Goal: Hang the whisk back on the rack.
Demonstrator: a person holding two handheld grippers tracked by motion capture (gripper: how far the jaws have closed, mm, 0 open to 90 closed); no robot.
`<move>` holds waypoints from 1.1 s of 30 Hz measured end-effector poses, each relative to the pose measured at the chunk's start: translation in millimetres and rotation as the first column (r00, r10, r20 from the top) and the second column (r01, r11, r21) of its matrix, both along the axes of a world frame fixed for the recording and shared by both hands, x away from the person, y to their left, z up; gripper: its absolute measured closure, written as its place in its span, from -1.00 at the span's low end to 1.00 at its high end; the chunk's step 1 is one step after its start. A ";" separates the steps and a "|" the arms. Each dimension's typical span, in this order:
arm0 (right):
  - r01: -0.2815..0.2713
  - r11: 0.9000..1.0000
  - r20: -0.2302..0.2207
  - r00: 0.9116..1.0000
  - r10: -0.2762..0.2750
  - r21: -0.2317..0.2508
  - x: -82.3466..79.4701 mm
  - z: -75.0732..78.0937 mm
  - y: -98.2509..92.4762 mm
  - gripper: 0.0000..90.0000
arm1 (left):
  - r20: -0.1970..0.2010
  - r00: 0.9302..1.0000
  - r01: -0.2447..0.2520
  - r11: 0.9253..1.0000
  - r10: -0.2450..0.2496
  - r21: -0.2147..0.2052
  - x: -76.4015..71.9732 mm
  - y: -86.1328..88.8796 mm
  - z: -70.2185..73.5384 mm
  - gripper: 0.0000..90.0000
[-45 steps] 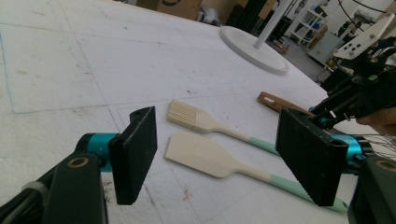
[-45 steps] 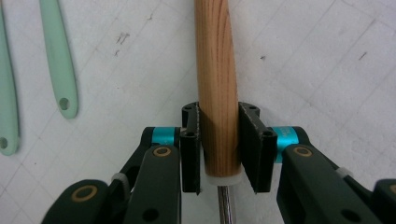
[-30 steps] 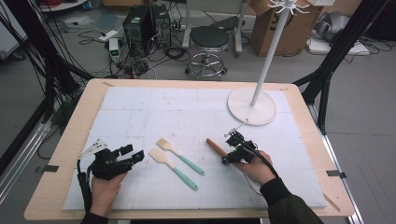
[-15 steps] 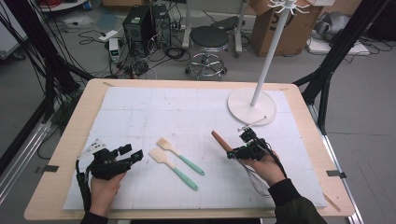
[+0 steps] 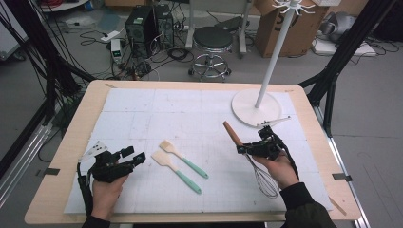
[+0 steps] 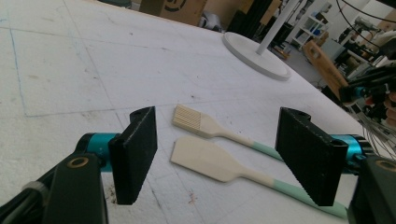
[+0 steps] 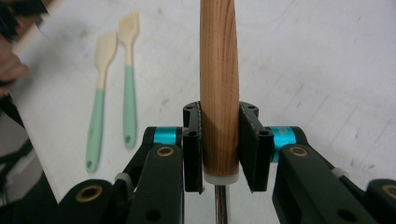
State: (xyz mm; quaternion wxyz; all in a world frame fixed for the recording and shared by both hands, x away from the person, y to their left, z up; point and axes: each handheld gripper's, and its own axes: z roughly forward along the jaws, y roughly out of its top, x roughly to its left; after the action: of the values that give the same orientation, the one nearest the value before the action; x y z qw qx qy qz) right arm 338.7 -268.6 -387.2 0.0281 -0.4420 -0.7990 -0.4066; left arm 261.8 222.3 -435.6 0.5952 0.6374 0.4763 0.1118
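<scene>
My right gripper is shut on the wooden handle of a wire whisk, held above the mat. The handle points up and to the far left, and the wire loops hang back under the hand. My left gripper rests open near the front left of the mat, with nothing between its pads. Just ahead of its jaws lie a cream spatula and a cream brush, both with mint green handles, side by side.
A white mat covers most of the wooden table. A white pole stand with a round base stands at the back right, close behind the right gripper. Cables, a stool and boxes sit on the floor beyond.
The right hand has lifted the whisk off the mat and carried it right, toward the stand's base, with the handle now tilted up. The left hand has not moved.
</scene>
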 end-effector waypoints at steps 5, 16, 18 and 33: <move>0.033 0.993 0.051 0.998 -0.039 0.115 2.2 8.5 -11.5 0.63 | 0.016 1.000 -0.009 1.000 0.009 -0.007 -1.1 0.5 0.9 -0.33; 0.121 0.922 0.177 0.964 -0.197 0.368 4.0 32.3 -42.9 0.63 | 0.055 0.998 -0.024 1.000 0.025 -0.017 -1.9 2.3 2.2 -0.30; 0.119 0.914 0.195 0.958 -0.208 0.388 4.2 38.7 -44.3 0.63 | 0.062 0.998 -0.022 1.000 0.024 -0.022 -2.3 3.3 2.5 -0.30; 0.079 0.858 0.261 0.935 -0.240 0.507 15.2 62.3 -42.3 0.63 | 0.102 0.995 -0.023 1.000 0.022 0.002 -3.3 0.9 3.3 -0.34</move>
State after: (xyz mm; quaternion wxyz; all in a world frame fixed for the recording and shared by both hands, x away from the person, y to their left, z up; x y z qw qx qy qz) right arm 353.9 -310.9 -324.9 -0.0233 -0.4151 -0.6243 -0.6613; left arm 258.5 223.1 -432.3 0.6165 0.6264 0.4522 0.1518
